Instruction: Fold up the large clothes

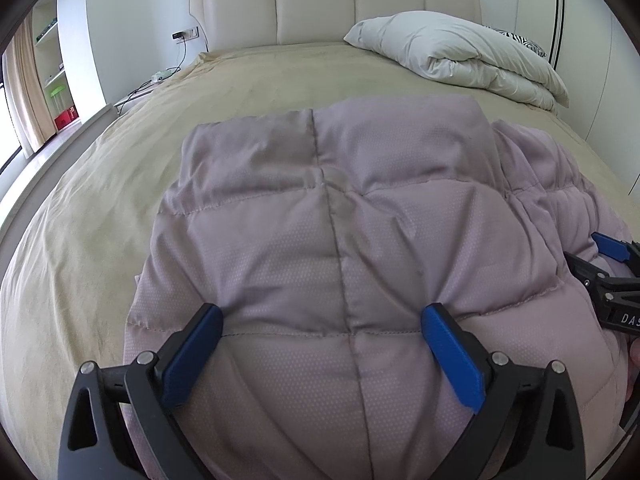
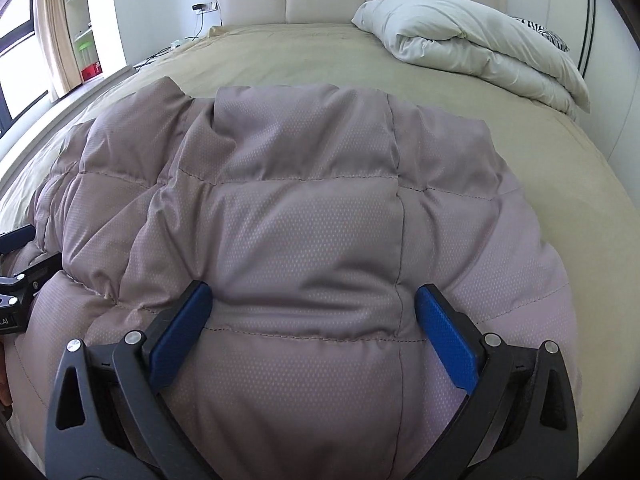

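Both grippers stand wide apart, holding nothing: left gripper, right gripper; the quilted jacket lies bundled on the bed; a fold looks finished; next comes regrasping an edge.

A wide bed fills the room, covered by a smooth tan sheet, with a padded cream headboard standing against the far wall. On its far right corner lies a folded white duvet, and a zebra-striped pillow peeks out from behind it. To the left, a wall socket has a cord trailing down toward the floor, and further left are white shelves holding a red box, next to a beige curtain at the window.
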### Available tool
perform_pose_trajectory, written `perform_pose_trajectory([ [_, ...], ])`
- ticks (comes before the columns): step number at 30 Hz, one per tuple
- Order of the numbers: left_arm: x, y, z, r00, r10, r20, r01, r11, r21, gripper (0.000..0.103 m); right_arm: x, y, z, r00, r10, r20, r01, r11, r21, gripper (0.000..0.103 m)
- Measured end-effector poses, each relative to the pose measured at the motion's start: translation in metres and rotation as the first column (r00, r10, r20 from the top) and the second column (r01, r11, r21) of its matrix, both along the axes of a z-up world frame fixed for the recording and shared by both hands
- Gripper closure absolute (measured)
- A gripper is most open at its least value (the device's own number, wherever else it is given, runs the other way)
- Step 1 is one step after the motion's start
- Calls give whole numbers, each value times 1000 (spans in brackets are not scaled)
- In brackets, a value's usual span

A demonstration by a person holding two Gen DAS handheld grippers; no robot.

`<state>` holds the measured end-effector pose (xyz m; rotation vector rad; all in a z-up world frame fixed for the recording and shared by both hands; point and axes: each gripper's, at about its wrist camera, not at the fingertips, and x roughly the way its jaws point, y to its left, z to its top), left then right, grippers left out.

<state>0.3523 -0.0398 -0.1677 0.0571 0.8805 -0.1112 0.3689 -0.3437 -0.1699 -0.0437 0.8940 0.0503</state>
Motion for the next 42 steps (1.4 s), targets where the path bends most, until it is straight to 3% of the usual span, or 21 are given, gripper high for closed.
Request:
perform_pose_trajectory([
  [9, -1, 4, 2, 1000, -3, -6, 3, 999, -34, 0, -3, -7, 2, 1000, 3, 7, -3, 1000, 18, 0],
  [12, -16, 22, 23, 999, -16, -36, 13, 997, -75, 0, -11, -26, 23, 998, 50, -35, -45, 989, 138, 0],
  [13, -25, 32, 32, 1000, -10, -24, 8, 996, -90, 0, -21, -40, 34, 998, 55, -13, -51, 978, 202, 0],
  [15, -43, 55, 47, 999, 28, 21, -26, 994, -102, 0, -42, -75, 56, 998, 14, 68, -32, 959, 282, 0],
  [17, -51, 82, 50, 998, 65, 14, -62, 988, -140, 0, -53, -116, 69, 994, -66, 85, 37, 950, 311, 0],
  [20, -56, 121, 37, 993, 101, -61, -113, 960, -258, 0, -52, -176, 58, 989, -142, -35, 144, 907, 395, 0],
  [23, -58, 144, 17, 986, 72, -150, -128, 903, -410, 0, -52, -215, 28, 974, -157, -163, 219, 836, 503, 0],
  [28, -48, 144, -4, 977, 13, -213, -120, 859, -498, 0, -44, -231, -18, 964, -96, -249, 240, 717, 655, 0],
  [31, -36, 146, -21, 967, -8, -254, -140, 817, -560, 0, -32, -216, -30, 968, -32, -250, 192, 737, 648, 0],
  [34, -30, 155, -26, 965, -20, -260, -154, 762, -629, 1, -21, -207, -38, 970, 31, -242, 148, 715, 683, 0],
  [37, -21, 155, -28, 960, -56, -273, -141, 747, -650, 2, -10, -196, -46, 967, 99, -237, 109, 675, 730, 0],
  [39, -12, 152, -29, 954, -92, -287, -125, 746, -654, 3, -1, -185, -50, 961, 139, -241, 82, 687, 722, 0],
  [41, -1, 150, -31, 947, -112, -301, -129, 724, -677, 8, 6, -175, -51, 954, 160, -252, 64, 716, 695, 0],
  [42, 3, 150, -34, 943, -118, -310, -138, 709, -691, 19, 10, -172, -51, 952, 165, -259, 62, 722, 689, 0],
])
